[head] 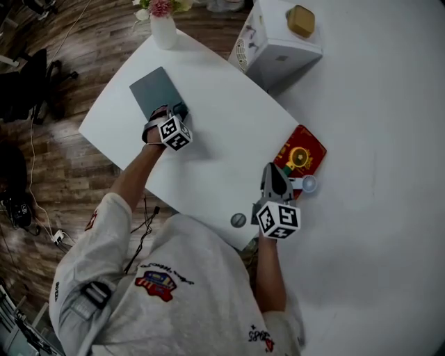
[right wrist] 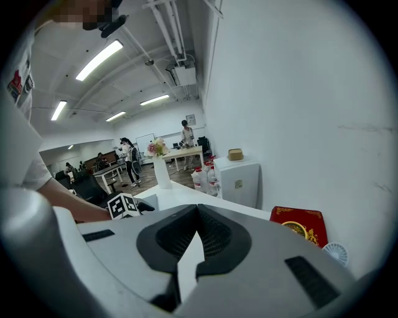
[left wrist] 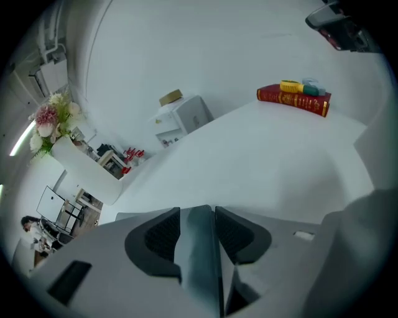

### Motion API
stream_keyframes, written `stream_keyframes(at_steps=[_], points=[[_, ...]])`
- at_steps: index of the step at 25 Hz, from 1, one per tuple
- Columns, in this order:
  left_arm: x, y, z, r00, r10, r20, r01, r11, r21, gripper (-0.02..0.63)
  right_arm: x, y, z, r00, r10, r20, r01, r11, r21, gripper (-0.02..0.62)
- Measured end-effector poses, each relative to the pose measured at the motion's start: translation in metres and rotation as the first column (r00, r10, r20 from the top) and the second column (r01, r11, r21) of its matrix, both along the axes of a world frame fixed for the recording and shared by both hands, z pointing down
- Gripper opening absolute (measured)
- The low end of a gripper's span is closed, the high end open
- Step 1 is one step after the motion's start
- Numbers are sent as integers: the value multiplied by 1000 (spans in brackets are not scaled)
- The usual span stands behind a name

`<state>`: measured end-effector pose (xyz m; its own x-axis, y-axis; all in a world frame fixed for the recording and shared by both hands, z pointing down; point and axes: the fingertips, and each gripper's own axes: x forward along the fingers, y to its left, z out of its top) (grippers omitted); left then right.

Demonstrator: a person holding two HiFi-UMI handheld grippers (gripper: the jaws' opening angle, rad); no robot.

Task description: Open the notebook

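A dark grey notebook [head: 155, 90] lies closed on the white table [head: 222, 132], near its far left corner. My left gripper [head: 178, 110] is down at the notebook's near right corner. In the left gripper view the jaws [left wrist: 198, 214] stand apart, with a grey-teal strip of the notebook [left wrist: 198, 261] filling the gap; I see no pad pressing on it. My right gripper [head: 272, 170] hovers over the table's right side, close to a red book. Its jaws [right wrist: 198, 208] meet at the tips with nothing between them.
A red book [head: 306, 149] carrying a yellow object lies at the table's right edge, with a small white fan [head: 309, 184] beside it. A white cabinet [head: 278, 49] topped by a tan box [head: 300, 20] stands behind. There is a flower vase [head: 163, 28] at the far corner and a grey disc [head: 238, 220] near the front edge.
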<state>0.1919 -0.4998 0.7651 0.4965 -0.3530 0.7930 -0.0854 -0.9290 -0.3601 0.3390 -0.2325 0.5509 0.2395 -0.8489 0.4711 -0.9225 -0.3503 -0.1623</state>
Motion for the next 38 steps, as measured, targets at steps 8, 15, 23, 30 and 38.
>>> stream_keyframes(at_steps=[8, 15, 23, 30, 38], points=[[3, 4, 16, 996, 58, 70, -61, 997, 43, 102, 5, 6, 7, 999, 30, 12, -30, 999, -11, 2], [3, 4, 10, 1000, 29, 2, -29, 999, -29, 74, 1, 7, 8, 1000, 28, 13, -28, 1000, -12, 2], [-1, 1, -10, 991, -24, -131, 13, 997, -81, 28, -3, 4, 6, 1000, 10, 12, -10, 1000, -5, 2], [-16, -3, -48, 953, -79, -292, 71, 997, -38, 20, -9, 0, 1, 1000, -12, 7, 12, 1000, 3, 2], [-54, 3, -83, 860, -201, -470, 222, 975, -11, 15, -21, -5, 0, 999, -50, 9, 50, 999, 10, 2]])
